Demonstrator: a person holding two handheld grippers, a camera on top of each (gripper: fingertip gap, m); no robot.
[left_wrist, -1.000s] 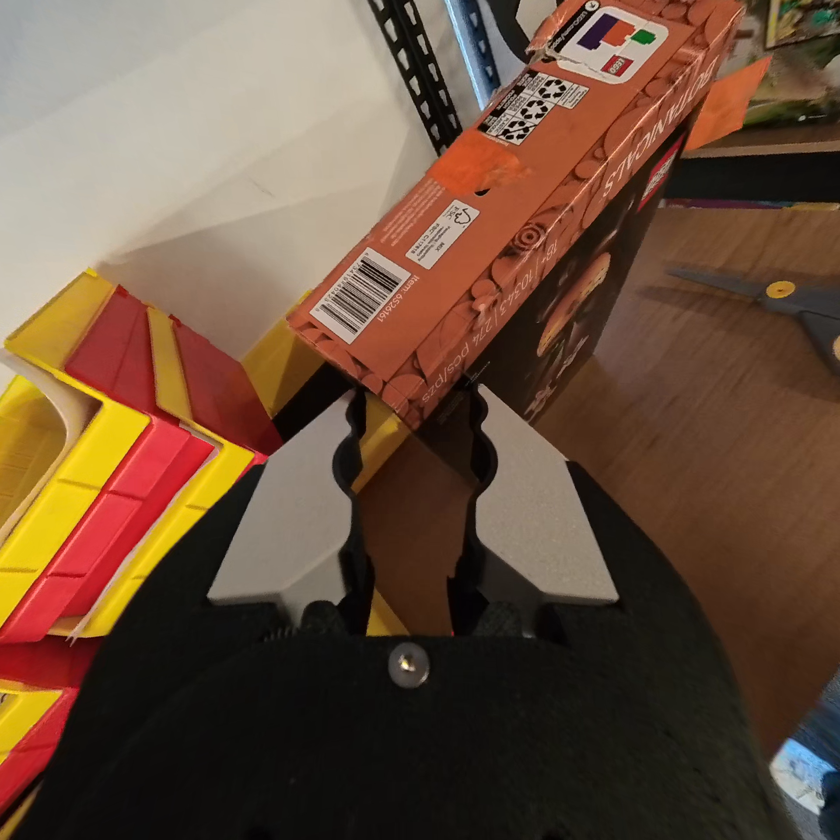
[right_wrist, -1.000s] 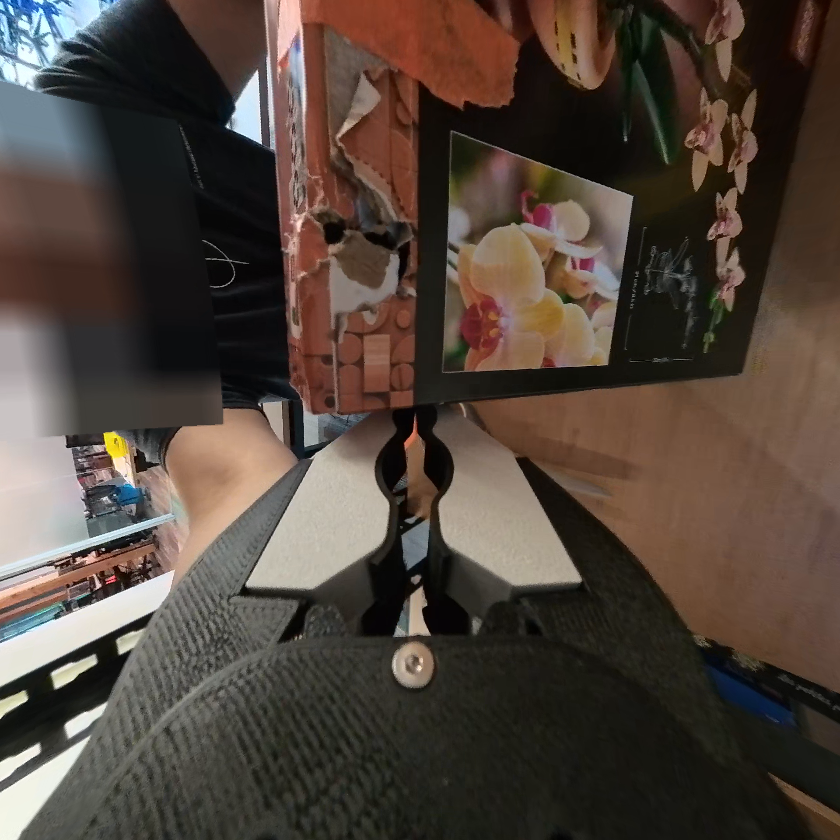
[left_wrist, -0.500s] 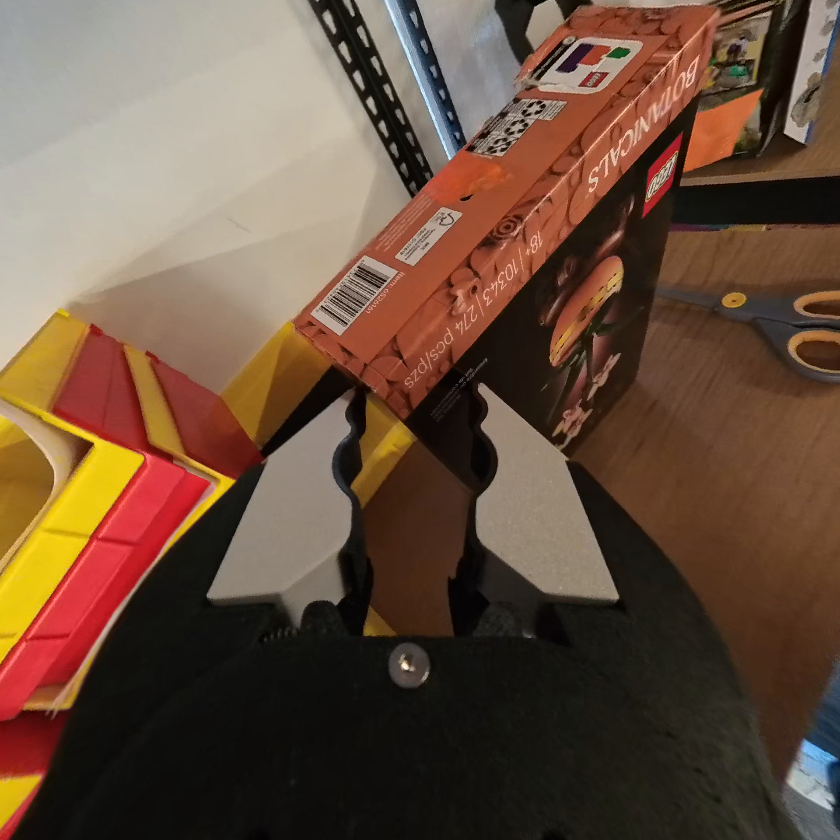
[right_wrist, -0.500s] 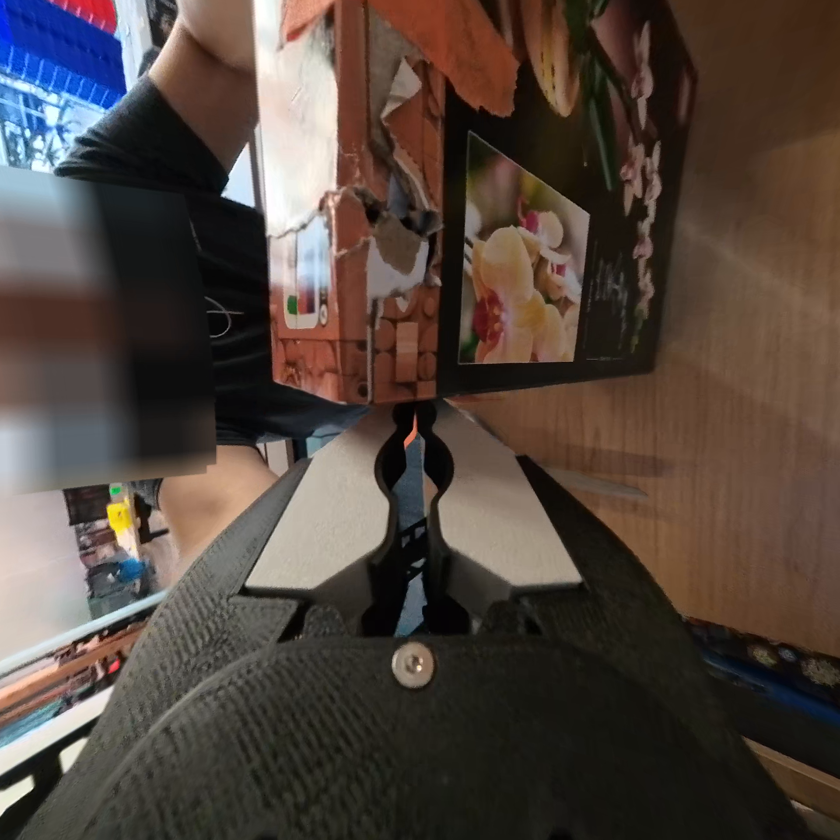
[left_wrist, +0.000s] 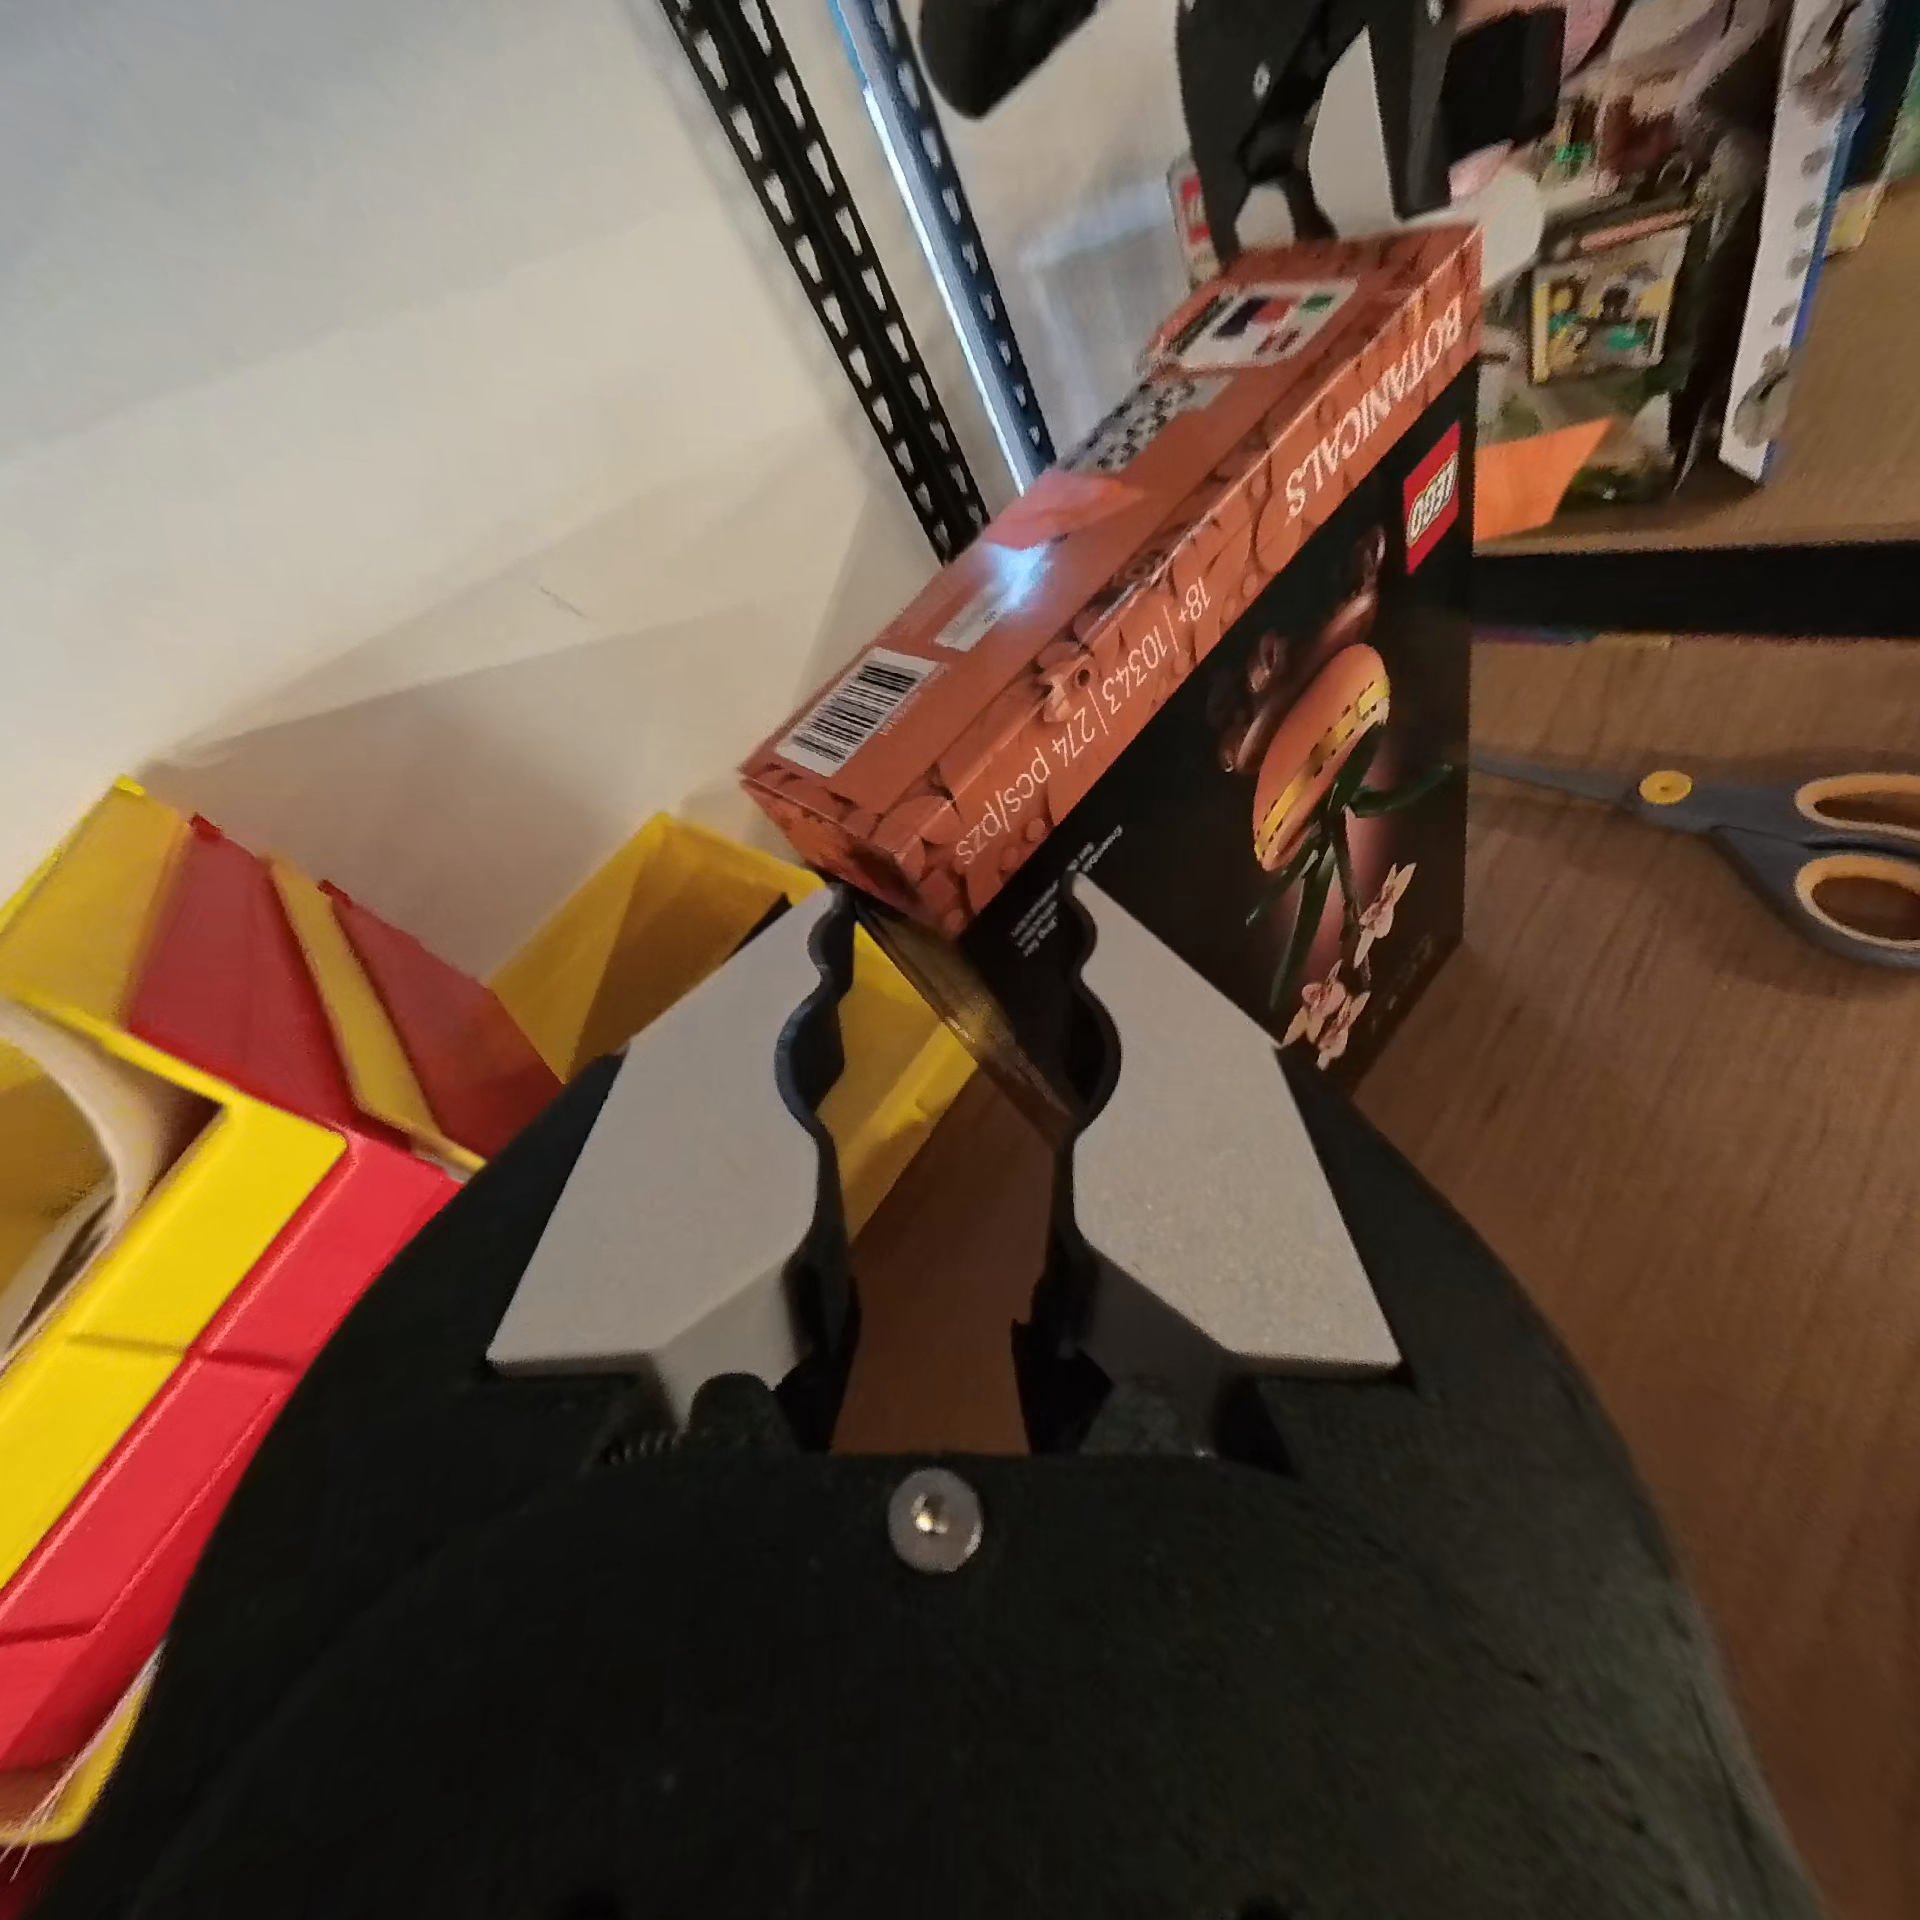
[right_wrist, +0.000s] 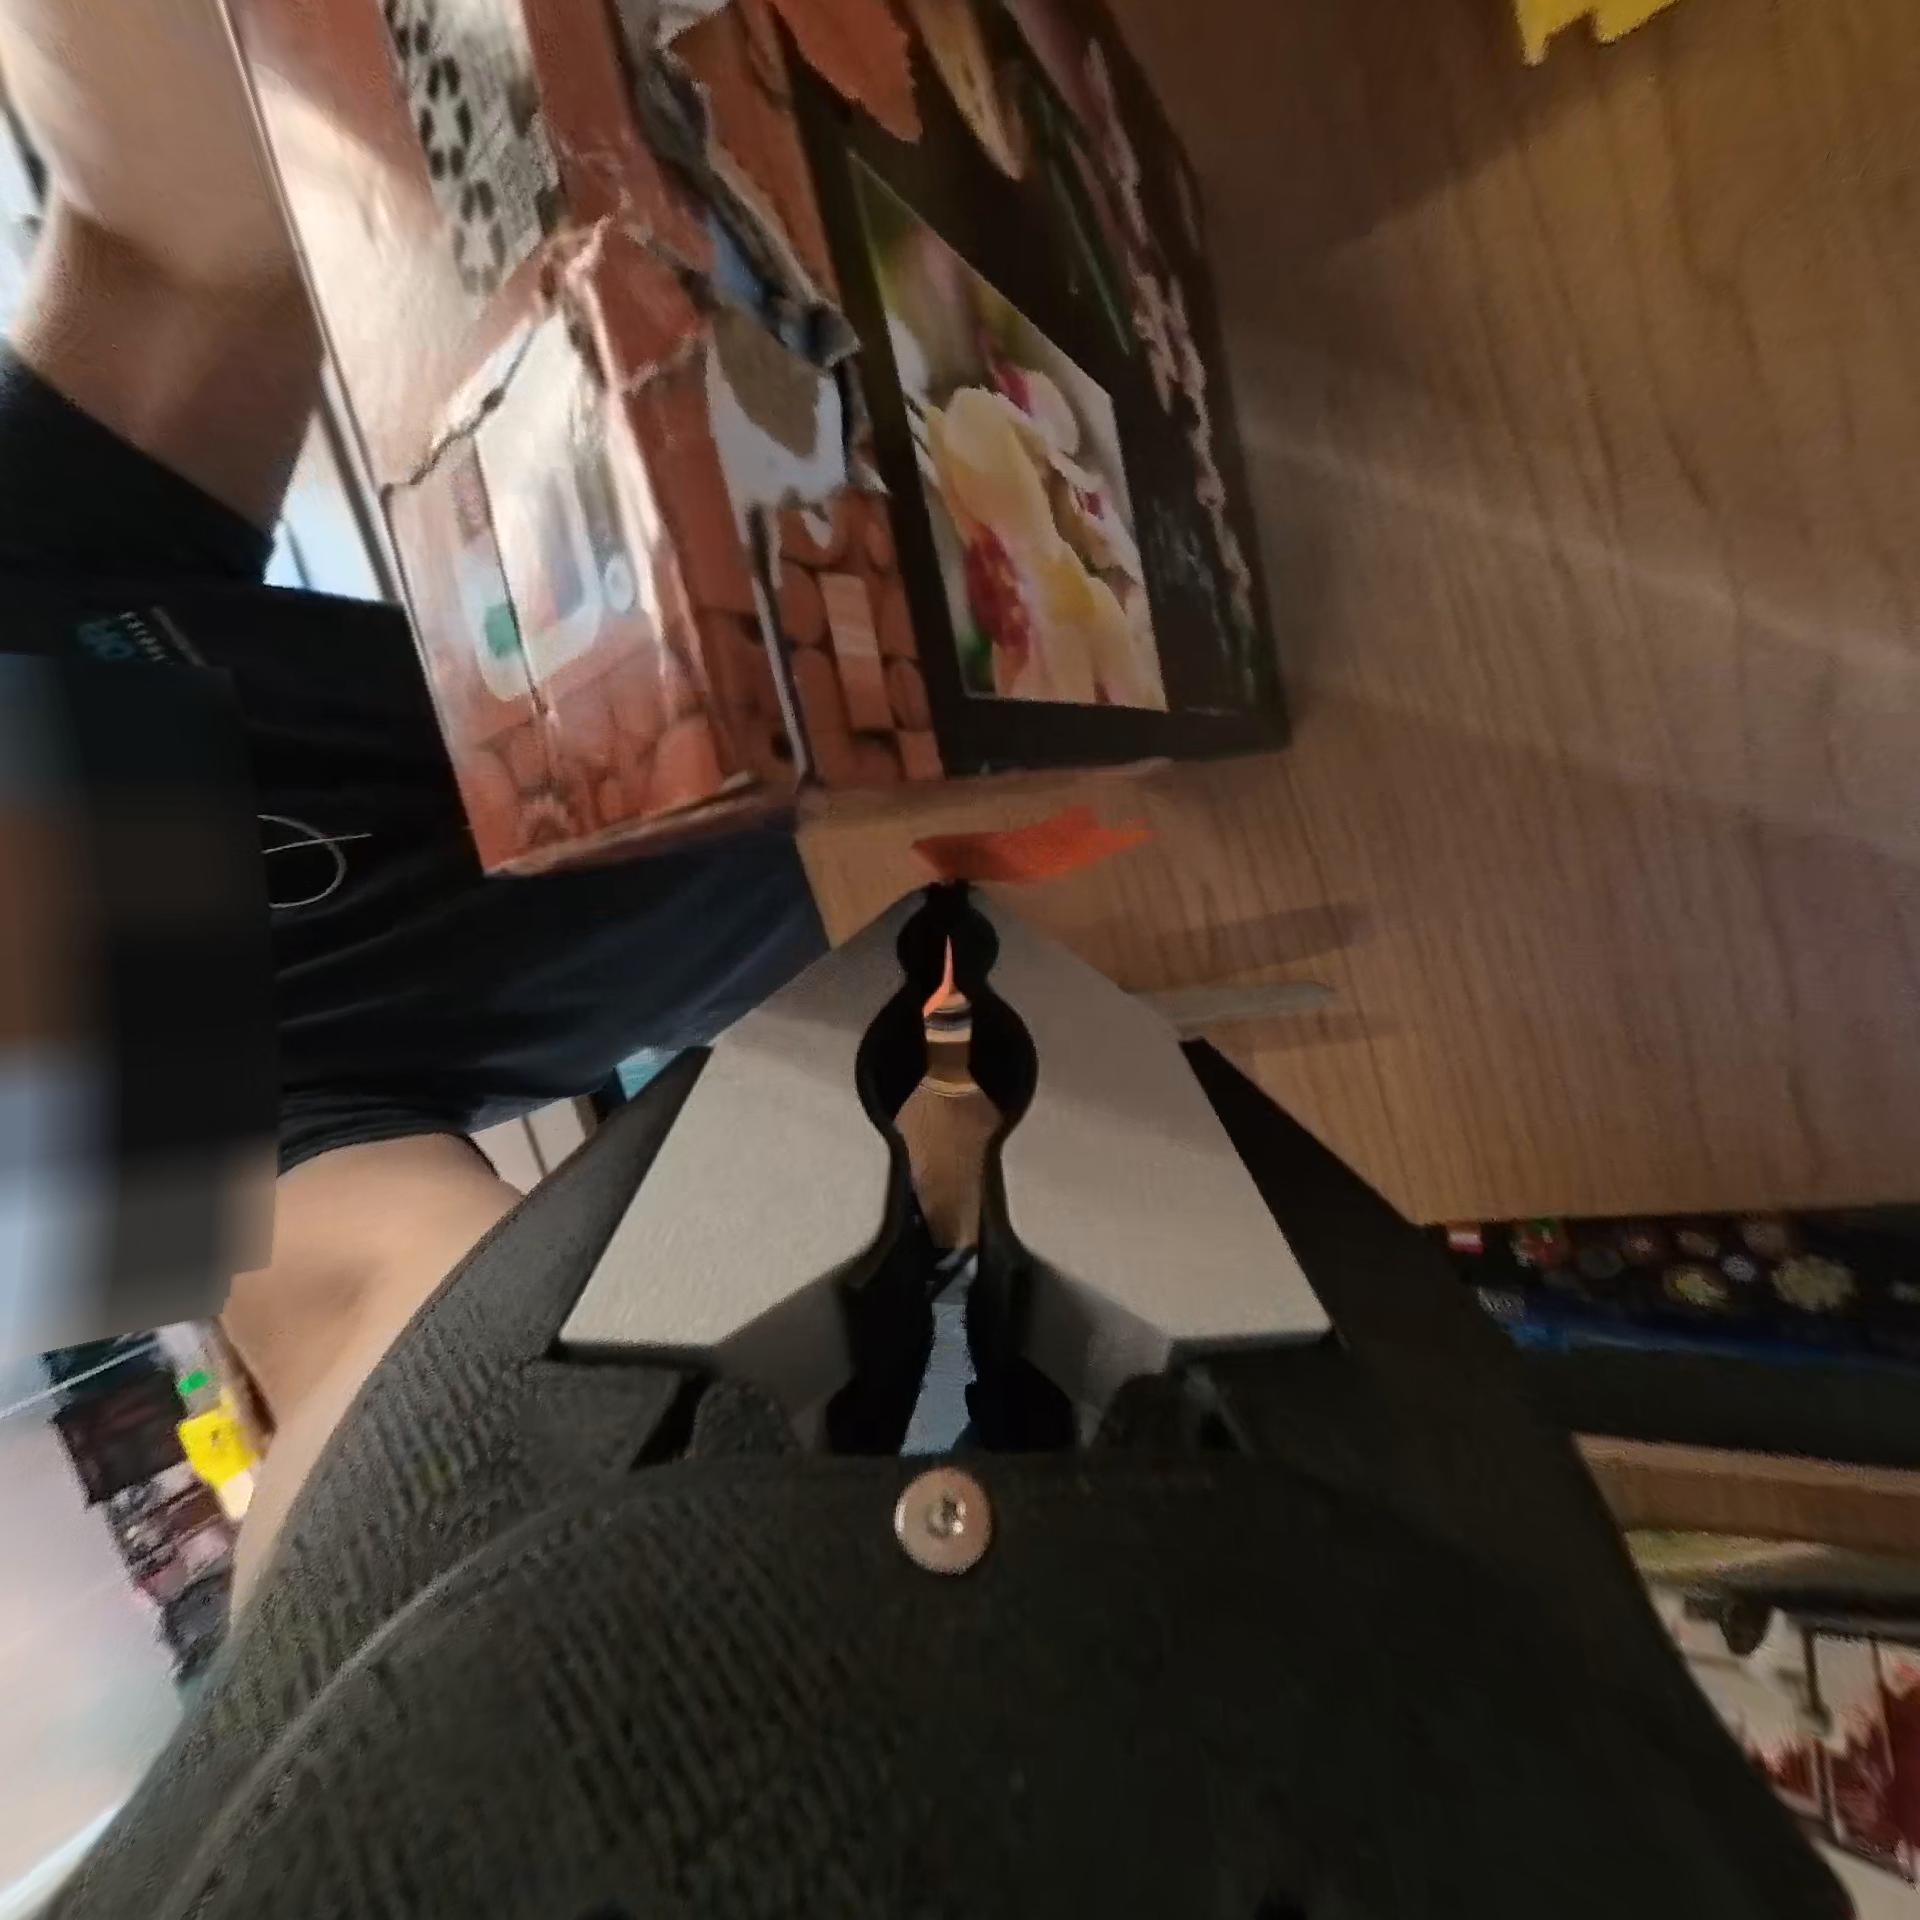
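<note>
A toy-brick box (left_wrist: 1143, 644), orange-brown on its sides with a black flower-picture face, stands tilted on a wooden shelf (left_wrist: 1610, 1195). My left gripper (left_wrist: 956, 914) is shut on the box's near lower corner. The box also shows in the right wrist view (right_wrist: 644, 520), with a torn end. My right gripper (right_wrist: 951, 899) is shut on a strip of orange tape (right_wrist: 1039, 840) at the edge of the box's brown end flap (right_wrist: 883, 831), which stands open. The right gripper also shows in the left wrist view (left_wrist: 1299, 125), above the far end of the box.
Yellow and red bins (left_wrist: 208, 1195) stand left of the box against a white wall. Scissors (left_wrist: 1787, 842) lie on the shelf at right. A black perforated upright (left_wrist: 831, 281) and more boxes (left_wrist: 1621, 291) stand behind. A person's arm (right_wrist: 156, 260) is at left.
My right gripper has drawn back from the box's end with the orange tape, and the flap has come open. The box has swung in my left gripper, showing more of its black face.
</note>
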